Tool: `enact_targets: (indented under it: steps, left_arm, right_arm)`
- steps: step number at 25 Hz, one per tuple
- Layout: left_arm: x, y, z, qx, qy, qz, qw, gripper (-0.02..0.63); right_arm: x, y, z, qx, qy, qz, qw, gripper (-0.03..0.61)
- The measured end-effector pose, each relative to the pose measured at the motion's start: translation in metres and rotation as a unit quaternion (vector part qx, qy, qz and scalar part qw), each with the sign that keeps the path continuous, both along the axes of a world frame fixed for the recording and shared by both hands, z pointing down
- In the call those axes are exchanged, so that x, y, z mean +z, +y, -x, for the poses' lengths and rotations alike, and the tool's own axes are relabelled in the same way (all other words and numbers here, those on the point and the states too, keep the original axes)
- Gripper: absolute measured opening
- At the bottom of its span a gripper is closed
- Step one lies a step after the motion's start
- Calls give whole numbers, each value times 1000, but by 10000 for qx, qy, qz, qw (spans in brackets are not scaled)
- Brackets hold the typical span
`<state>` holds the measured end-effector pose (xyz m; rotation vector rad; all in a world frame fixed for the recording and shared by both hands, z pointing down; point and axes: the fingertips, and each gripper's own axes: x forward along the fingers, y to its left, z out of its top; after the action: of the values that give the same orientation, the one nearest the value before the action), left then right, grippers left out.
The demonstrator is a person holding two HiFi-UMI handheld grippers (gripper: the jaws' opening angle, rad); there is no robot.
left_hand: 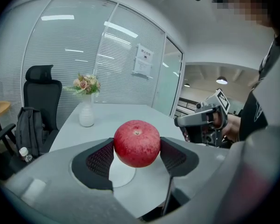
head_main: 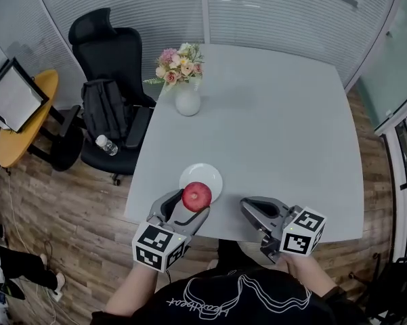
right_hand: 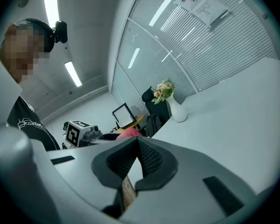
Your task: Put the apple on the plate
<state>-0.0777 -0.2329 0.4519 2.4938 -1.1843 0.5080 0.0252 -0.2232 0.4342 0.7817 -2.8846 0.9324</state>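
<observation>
A red apple point(head_main: 197, 196) is held between the jaws of my left gripper point(head_main: 189, 203), which is shut on it. It hangs over the near edge of a small white plate point(head_main: 206, 177) on the grey table point(head_main: 277, 127). In the left gripper view the apple point(left_hand: 137, 143) fills the gap between the black pads, with the plate point(left_hand: 122, 172) showing below it. My right gripper point(head_main: 252, 212) sits at the table's near edge to the right, jaws shut on nothing. From the right gripper view point(right_hand: 137, 146) a sliver of the apple point(right_hand: 128, 133) shows beyond the jaws.
A white vase of flowers point(head_main: 187, 93) stands at the table's far left. A black office chair point(head_main: 112, 66) with a backpack point(head_main: 103, 107) and a bottle stands left of the table, next to a small yellow side table point(head_main: 27, 124). Glass walls with blinds lie behind.
</observation>
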Motion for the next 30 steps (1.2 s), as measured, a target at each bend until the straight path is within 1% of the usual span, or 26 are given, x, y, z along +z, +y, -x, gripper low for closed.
enact_targets:
  steps: [6,14,20,23,27,30]
  left_arm:
    - [22,-28,6,-149,7,162,9998,318]
    - [61,-54,9,-173,-317,330,9988,318]
    - [92,-70,11,-230,-454,536,9973,318]
    - [108,-74,10,-171,-635,559,9963,318]
    - [128,-77,7,-30,-968,543,9938,318]
    - [139,-79,6,43,-1063,602,9925,318]
  right_arm:
    - [11,-21,-4,32,64,111,9999,8]
    - [19,-44,-8,93,179,224,9995,8]
    - [26,-56,-6,39,229,314,9992,8]
    - [30,-61,-6,34,251,353,9991,8]
    - [34,-64,-7,30,298,421,9987,8]
    - [36,-65,-7,17,309,466,9984,8]
